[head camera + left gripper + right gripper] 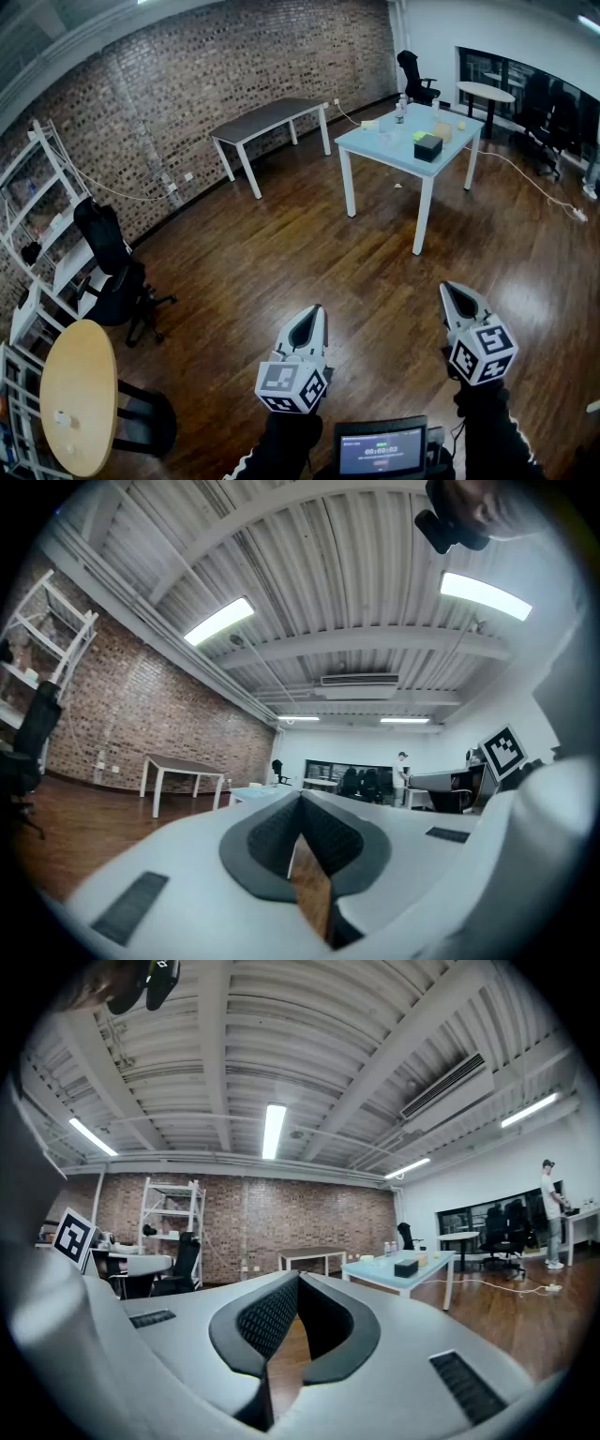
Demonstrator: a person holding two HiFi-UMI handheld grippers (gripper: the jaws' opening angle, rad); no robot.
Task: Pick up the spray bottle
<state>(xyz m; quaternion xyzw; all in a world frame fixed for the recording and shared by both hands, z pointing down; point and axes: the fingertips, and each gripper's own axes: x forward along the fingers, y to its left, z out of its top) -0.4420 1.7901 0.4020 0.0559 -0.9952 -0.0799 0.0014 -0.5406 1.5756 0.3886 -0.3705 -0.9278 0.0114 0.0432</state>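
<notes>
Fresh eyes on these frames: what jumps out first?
The left tongs and right tongs, both shut and empty, held level at the bottom of the head view. Then the pale blue table far across the wood floor, upper right, bearing a black box and small items, with the brick wall behind.

Two tongs: left tongs (310,317), right tongs (452,294). Four tables: grey table (267,114) and pale blue table (389,148) ahead of them, white round table (486,91) farther ahead, wooden round table (80,394) left of them. One black box (427,146), one white shelf (56,150)
</notes>
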